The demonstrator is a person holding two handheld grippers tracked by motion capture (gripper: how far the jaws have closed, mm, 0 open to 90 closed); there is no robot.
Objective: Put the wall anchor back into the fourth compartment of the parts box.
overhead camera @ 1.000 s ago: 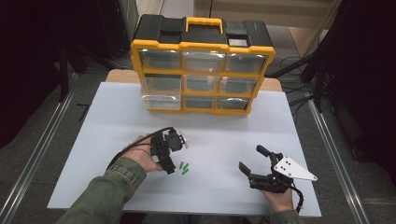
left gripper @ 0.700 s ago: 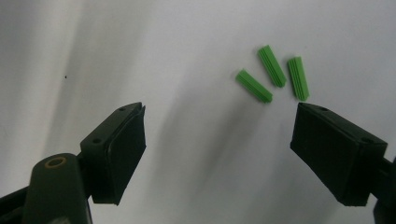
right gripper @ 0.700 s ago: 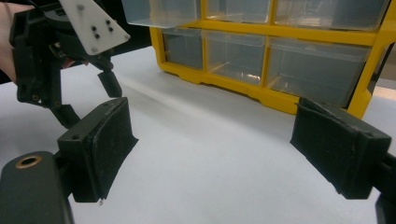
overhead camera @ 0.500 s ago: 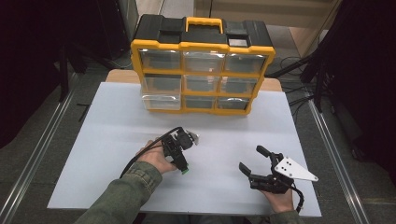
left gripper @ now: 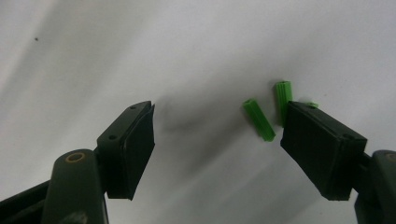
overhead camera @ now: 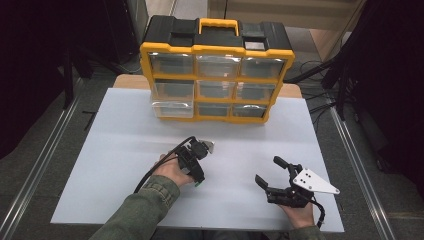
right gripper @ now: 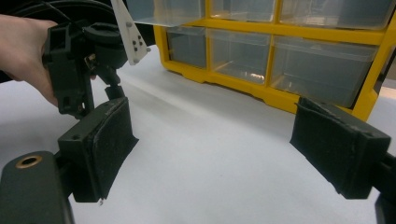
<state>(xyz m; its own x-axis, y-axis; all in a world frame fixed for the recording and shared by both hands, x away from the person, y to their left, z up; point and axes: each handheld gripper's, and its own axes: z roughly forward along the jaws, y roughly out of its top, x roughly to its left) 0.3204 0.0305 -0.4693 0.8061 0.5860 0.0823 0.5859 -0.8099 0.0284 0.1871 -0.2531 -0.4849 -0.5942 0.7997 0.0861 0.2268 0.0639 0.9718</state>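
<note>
Clearly, the left tongs (left gripper: 217,135) gape wide above the green wall plugs (left gripper: 259,120), which lie well in front of the yellow organizer (overhead camera: 216,70); an off-centre close could scatter them. Right tongs (overhead camera: 272,172) also wide, empty.

White table (overhead camera: 125,150) bare around both hands; drawer organizer (overhead camera: 217,75) blocks far edge.

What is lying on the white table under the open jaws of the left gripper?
Small green plastic wall plugs lie under the left gripper. Two show clearly; the right jaw partly covers a third, so the full count is uncertain.
</note>
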